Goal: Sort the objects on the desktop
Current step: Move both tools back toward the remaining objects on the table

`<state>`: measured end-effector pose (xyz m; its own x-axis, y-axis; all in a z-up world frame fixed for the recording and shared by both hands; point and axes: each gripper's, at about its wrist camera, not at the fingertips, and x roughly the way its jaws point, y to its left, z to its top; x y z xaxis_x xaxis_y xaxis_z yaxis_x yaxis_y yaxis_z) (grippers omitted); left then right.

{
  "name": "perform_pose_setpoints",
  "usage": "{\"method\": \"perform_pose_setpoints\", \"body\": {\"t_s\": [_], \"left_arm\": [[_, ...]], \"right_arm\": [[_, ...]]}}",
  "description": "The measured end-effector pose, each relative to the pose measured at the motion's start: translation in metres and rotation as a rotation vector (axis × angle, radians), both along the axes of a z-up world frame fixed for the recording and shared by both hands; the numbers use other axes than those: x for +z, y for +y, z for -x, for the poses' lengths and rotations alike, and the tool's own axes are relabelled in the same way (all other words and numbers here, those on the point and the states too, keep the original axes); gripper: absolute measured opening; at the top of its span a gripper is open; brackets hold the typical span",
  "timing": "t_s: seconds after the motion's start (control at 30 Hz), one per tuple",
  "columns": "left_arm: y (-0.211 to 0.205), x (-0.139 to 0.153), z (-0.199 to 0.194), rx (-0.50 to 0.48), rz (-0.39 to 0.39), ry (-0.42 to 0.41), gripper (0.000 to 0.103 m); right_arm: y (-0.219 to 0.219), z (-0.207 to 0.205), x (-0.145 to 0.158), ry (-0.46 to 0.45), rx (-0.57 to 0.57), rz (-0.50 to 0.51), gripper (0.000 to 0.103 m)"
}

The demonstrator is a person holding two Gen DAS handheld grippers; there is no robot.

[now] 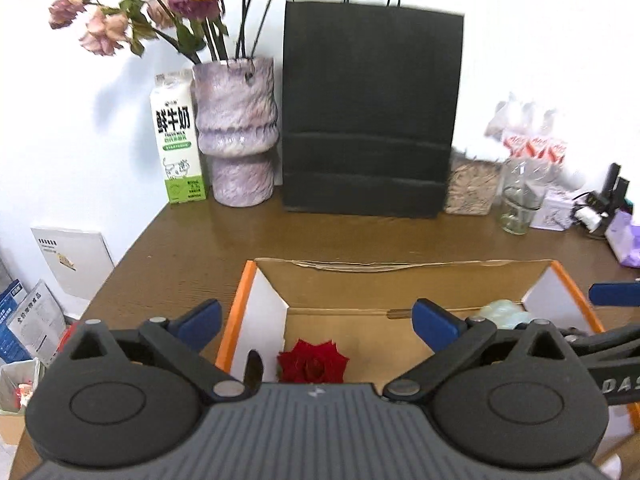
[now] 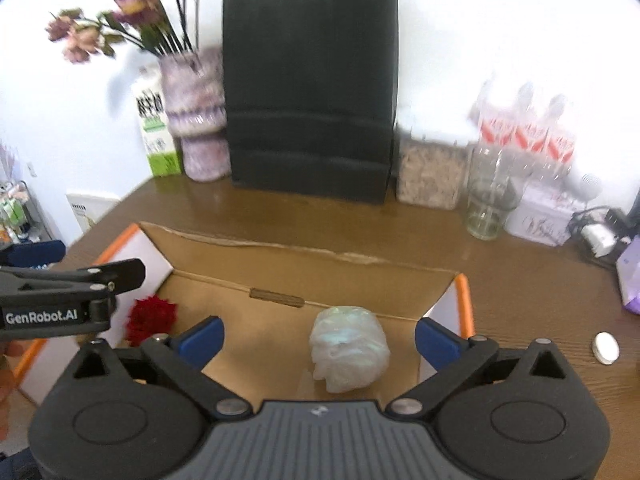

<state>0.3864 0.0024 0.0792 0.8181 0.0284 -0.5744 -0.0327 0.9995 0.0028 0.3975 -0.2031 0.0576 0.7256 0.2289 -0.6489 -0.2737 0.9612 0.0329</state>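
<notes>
Both grippers, left (image 1: 316,316) & right (image 2: 318,338), jaws spread wide, nothing held. Velvety red rose bloom (image 1: 313,365) and pearly, lumpy white figurine (image 2: 348,354) sit apart inside orange-edged corrugated cardboard box (image 2: 320,268). Best lift straight clear of walls. Next pick probably small white disc (image 2: 606,347) on brown wood-grain desk (image 2: 520,272).

A black paper handled bag (image 1: 370,108) stands against the wall, between a mottled purple ceramic vase (image 1: 236,132) of faded pink flowers (image 1: 104,30) and a clear empty glass jar (image 1: 520,196).
</notes>
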Motion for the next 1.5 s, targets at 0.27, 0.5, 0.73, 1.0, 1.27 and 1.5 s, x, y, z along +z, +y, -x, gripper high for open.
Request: {"method": "perform_pose_setpoints", "body": {"t_s": [0.27, 0.5, 0.73, 1.0, 1.27, 1.5], "left_arm": [[0.027, 0.022, 0.079, 0.024, 0.065, -0.123, 0.103], [0.054, 0.026, 0.157, 0.021, 0.123, -0.196, 0.103], [0.07, 0.011, 0.238, 0.006, 0.153, -0.276, 0.103], [0.075, -0.032, 0.305, 0.028, 0.137, -0.304, 0.103], [0.08, -0.059, 0.335, 0.086, 0.147, -0.294, 0.103], [0.074, -0.058, 0.334, 0.089, 0.104, -0.284, 0.103]], "right_arm": [[-0.013, 0.095, 0.04, -0.183, 0.007, 0.001, 0.103], [-0.024, 0.191, 0.046, -0.306, 0.04, -0.036, 0.103], [-0.037, 0.268, 0.018, -0.338, 0.032, -0.074, 0.103], [-0.051, 0.333, -0.027, -0.327, -0.03, -0.088, 0.103], [-0.053, 0.372, -0.067, -0.279, -0.071, -0.093, 0.103], [-0.053, 0.368, -0.07, -0.273, -0.093, -0.086, 0.103]]}}
